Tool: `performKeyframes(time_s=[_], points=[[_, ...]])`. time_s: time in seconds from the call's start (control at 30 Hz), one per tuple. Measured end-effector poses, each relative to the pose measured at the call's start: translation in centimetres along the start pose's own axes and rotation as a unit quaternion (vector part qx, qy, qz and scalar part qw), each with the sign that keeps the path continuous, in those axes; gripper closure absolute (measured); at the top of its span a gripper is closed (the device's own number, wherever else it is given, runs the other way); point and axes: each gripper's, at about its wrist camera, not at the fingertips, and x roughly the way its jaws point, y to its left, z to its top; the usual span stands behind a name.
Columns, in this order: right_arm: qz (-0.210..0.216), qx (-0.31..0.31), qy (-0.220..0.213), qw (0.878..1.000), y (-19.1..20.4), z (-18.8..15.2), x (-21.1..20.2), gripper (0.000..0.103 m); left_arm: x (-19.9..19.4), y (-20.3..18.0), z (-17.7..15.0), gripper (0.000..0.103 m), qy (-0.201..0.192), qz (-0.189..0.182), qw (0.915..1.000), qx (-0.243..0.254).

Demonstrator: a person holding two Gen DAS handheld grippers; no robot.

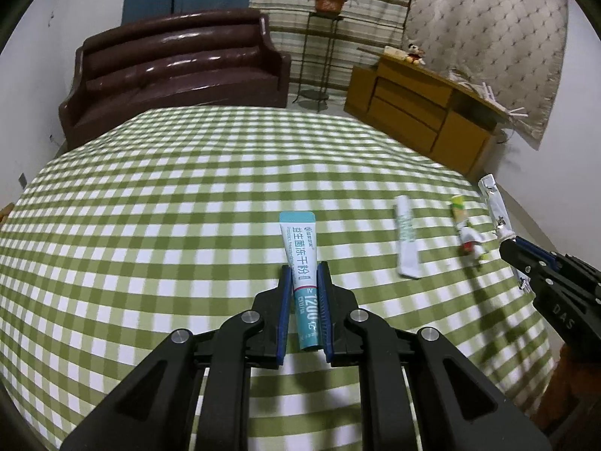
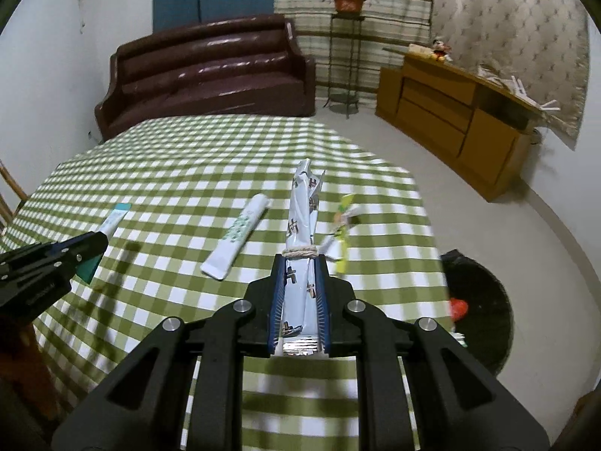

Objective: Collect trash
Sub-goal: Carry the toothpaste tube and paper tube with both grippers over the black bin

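Two wrappers in hand: my left gripper (image 1: 304,293) clamps a teal sachet (image 1: 302,263), my right gripper (image 2: 299,293) a pale wrapper (image 2: 302,225) tied with twine. I'd carry both level to the black bin (image 2: 484,300). Remaining on the counter (image 2: 169,158): white sachet (image 2: 236,235), yellow wrapper (image 2: 343,225).

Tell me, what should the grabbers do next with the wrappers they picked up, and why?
Probably carry the right gripper over to the black bin on the floor and let go. It is shut on the silver wrapper, and the left gripper is shut on the teal sachet, so both are full; the bin sits nearest the right one.
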Motion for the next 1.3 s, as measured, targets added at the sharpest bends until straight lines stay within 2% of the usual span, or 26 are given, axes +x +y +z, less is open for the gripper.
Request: performKeyframes(time_s=[0.37, 0.7, 0.93, 1.3], points=[[-0.064, 0.04, -0.03, 0.997, -6.9, -1.4, -3.4, 0.087, -0.2, -7.5, 0.6, 0.088, -0.014, -0.05, 0.9974, 0.049], [-0.108, 0.083, -0.034, 0.99, -13.6, -3.6, -4.6, 0.087, 0.9, -15.6, 1.2, 0.088, -0.026, -0.097, 0.9901, 0.099], [-0.123, 0.11, -0.037, 0.986, -17.4, -4.8, -4.8, 0.087, 2.2, -20.5, 1.2, 0.088, -0.023, -0.113, 0.9847, 0.131], [-0.128, 0.137, -0.034, 0.982, -20.4, -6.0, -4.0, 0.087, 4.8, -24.8, 1.1, 0.088, -0.014, -0.115, 0.981, 0.155]])
